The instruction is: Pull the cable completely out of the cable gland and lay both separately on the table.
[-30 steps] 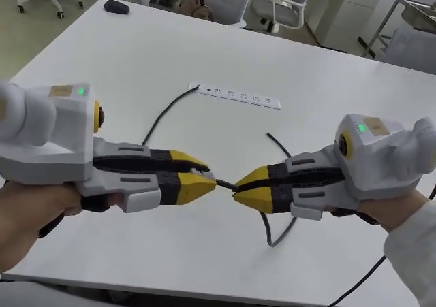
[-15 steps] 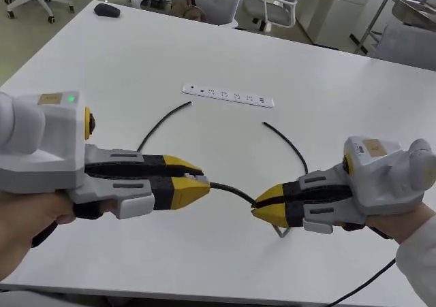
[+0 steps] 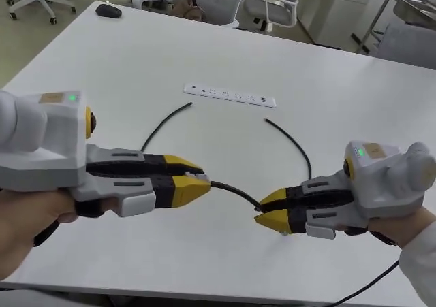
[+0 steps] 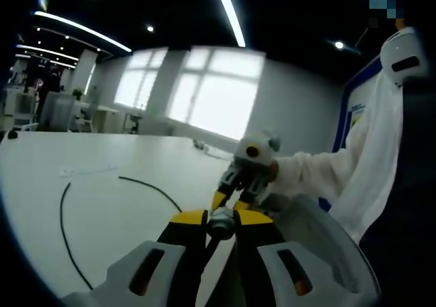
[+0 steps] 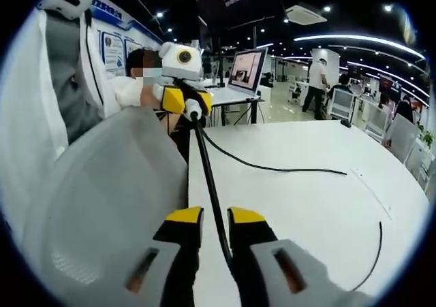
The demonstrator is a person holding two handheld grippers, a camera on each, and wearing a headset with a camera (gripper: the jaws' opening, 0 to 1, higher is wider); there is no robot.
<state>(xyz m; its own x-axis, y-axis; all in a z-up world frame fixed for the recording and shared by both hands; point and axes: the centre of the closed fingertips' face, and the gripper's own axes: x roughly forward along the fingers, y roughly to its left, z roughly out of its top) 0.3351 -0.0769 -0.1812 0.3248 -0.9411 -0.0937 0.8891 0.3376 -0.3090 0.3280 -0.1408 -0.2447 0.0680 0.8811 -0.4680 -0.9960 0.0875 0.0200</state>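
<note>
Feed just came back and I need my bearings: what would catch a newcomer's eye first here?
Two yellow-tipped grippers face each other above the white table: the left gripper clamps the cable gland, the right gripper grips the black cable stretched between them. Behind them lies a white power strip.

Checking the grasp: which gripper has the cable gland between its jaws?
The left gripper: the grey cable gland sits at its yellow tips; the right gripper clamps only the cable.
</note>
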